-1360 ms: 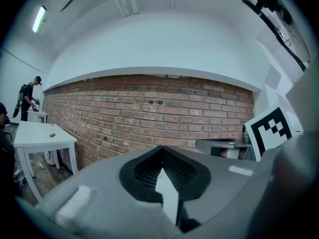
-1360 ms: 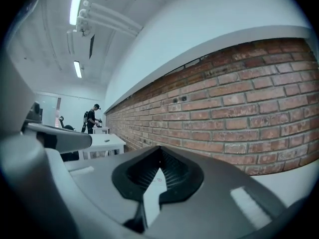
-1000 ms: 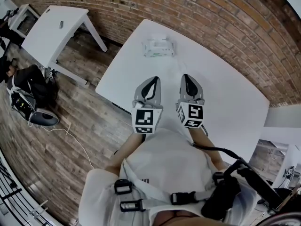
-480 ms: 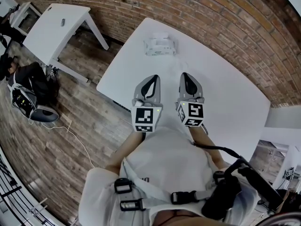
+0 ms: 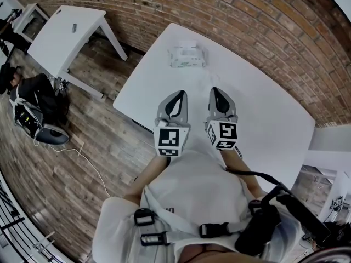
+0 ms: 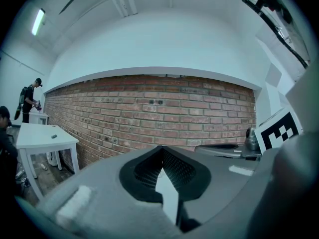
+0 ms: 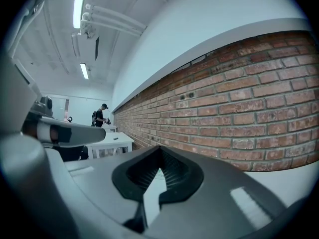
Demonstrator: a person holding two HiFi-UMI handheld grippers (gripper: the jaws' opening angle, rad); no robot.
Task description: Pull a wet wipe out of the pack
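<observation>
The wet wipe pack (image 5: pixel 187 55), white with pale green print, lies flat near the far edge of the white table (image 5: pixel 263 108). Both grippers hover side by side over the table's near edge, well short of the pack. My left gripper (image 5: pixel 179 94) is shut with nothing between its jaws; its own view shows the tips (image 6: pixel 161 150) meeting in front of the brick wall. My right gripper (image 5: pixel 218 91) is shut and empty too, its tips (image 7: pixel 159 149) together. Neither gripper view shows the pack.
A smaller white table (image 5: pixel 66 32) with a small object on it stands at the upper left, beside the brick wall (image 5: pixel 247 15). Bags and a cable (image 5: pixel 33 114) lie on the wooden floor at left. A person (image 7: pixel 101 114) stands far off.
</observation>
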